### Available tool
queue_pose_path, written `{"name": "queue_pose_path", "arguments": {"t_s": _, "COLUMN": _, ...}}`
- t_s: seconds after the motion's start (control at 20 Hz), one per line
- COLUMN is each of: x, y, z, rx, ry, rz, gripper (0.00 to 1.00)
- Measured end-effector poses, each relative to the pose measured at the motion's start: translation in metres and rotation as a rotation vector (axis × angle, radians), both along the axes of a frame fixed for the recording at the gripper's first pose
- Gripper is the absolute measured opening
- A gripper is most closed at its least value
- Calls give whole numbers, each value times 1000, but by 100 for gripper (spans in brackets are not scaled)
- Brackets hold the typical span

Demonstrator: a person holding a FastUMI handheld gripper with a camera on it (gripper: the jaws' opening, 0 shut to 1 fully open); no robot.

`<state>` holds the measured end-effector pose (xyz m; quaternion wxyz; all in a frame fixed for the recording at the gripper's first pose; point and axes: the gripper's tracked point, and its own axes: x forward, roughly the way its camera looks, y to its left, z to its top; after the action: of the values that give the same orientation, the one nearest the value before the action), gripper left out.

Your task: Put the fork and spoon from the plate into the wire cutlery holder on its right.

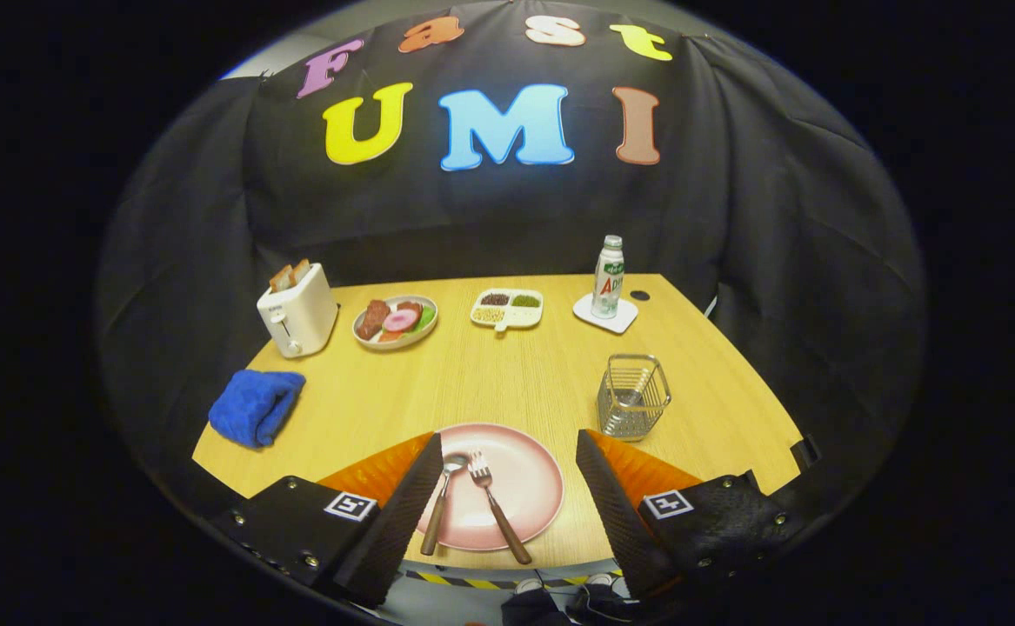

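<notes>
A pink plate (524, 469) lies at the table's near edge, between my fingers. On it rest a spoon (439, 502) on the left and a fork (497, 509) on the right, both with brown wooden handles pointing toward me. The wire cutlery holder (634, 396) stands upright just right of the plate, beyond my right finger, and looks empty. My gripper (507, 482) hovers above the plate, open wide, with nothing touching its fingers.
A folded blue cloth (255, 406) lies at the left. Along the far side stand a white toaster (297, 310) with bread, a plate of food (396, 322), a divided dish (507, 309) and a bottle (609, 278) on a white coaster. Black cloth walls surround the table (507, 382).
</notes>
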<state>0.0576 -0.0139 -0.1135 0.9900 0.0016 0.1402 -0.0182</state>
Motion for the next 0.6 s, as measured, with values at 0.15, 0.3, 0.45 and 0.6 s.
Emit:
{"name": "queue_pose_path", "arguments": {"t_s": 0.15, "x": 16, "y": -1, "z": -41, "rx": -19, "ry": 108, "rz": 15, "gripper": 96}}
{"name": "queue_pose_path", "arguments": {"t_s": 0.3, "x": 21, "y": 3, "z": -85, "rx": -48, "ry": 213, "rz": 53, "gripper": 96}}
{"name": "queue_pose_path", "arguments": {"t_s": 0.45, "x": 29, "y": 4, "z": -113, "rx": -77, "ry": 285, "rz": 76, "gripper": 96}}
{"name": "queue_pose_path", "arguments": {"t_s": 0.6, "x": 36, "y": 4, "z": -130, "rx": -92, "ry": 333, "rz": 92, "gripper": 96}}
